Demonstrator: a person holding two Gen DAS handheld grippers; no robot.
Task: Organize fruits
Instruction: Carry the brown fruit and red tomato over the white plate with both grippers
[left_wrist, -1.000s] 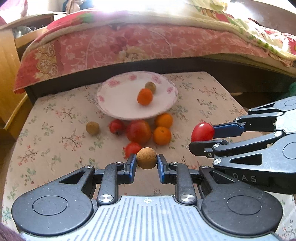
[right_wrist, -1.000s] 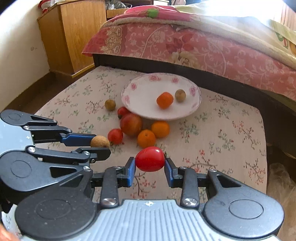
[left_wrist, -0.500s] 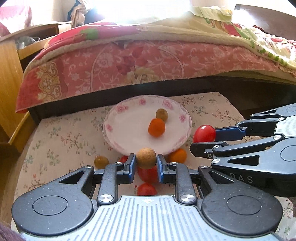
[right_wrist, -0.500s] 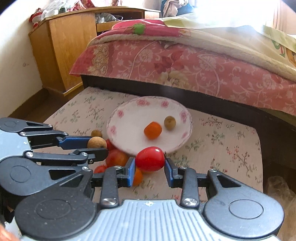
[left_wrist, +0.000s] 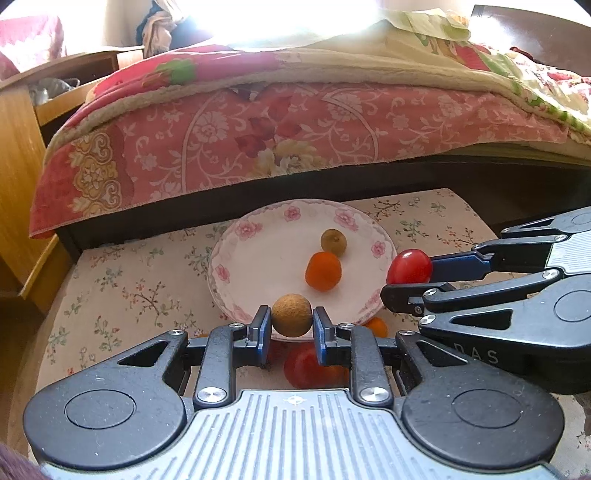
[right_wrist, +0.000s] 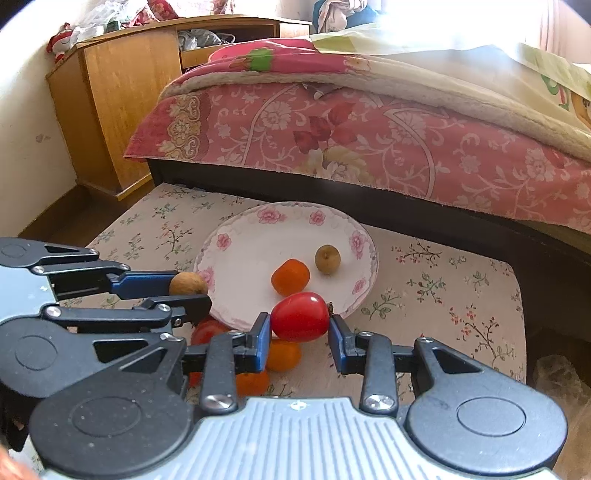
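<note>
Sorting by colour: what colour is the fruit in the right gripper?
Red, clearest in the right wrist view.

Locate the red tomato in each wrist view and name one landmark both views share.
Left wrist view: the red tomato sits at right, clamped in the right gripper beside the plate's rim.
Right wrist view: the tomato is low centre, between that gripper's pads.
Shared landmark: the floral plate.
</note>
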